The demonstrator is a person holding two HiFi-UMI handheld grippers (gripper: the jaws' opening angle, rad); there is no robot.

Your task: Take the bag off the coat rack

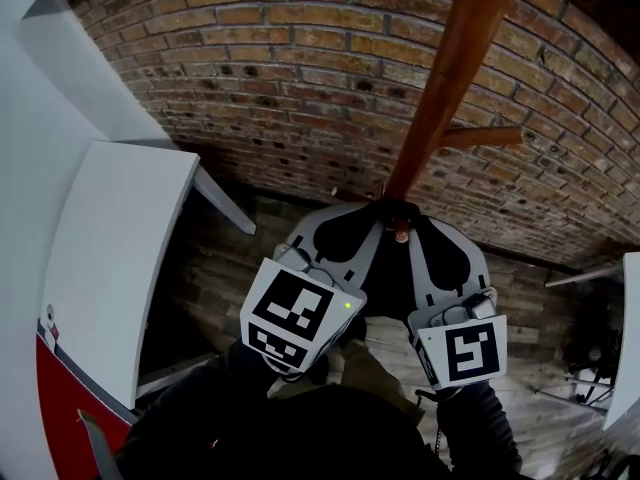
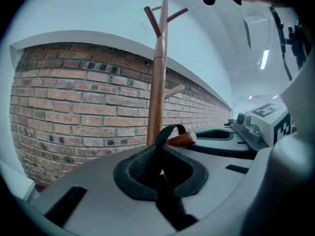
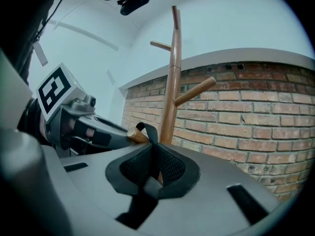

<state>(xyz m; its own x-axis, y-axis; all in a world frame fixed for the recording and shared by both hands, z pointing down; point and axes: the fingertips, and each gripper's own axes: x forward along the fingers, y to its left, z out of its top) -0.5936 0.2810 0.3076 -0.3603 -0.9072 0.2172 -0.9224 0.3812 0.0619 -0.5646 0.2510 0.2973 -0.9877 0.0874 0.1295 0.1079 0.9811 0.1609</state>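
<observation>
Brick wall [image 1: 250, 58] behind, and the coat rack [image 1: 455, 63] rises dead centre. The bag hangs off the rack's low peg [image 2: 182, 139]. That olive patch [image 1: 375, 368] under the peg looks like its body, though it's mostly hidden. Left gripper [image 2: 160, 168] and right gripper [image 3: 152, 168] flank the peg, each with jaws clamped on the black strap [image 2: 170, 130] looped over it. The strap is soft and limp and looks light, so I'd hold it close to the peg and lift the loop clear of the tip.

Dim, cool light; strong fisheye edge distortion.
</observation>
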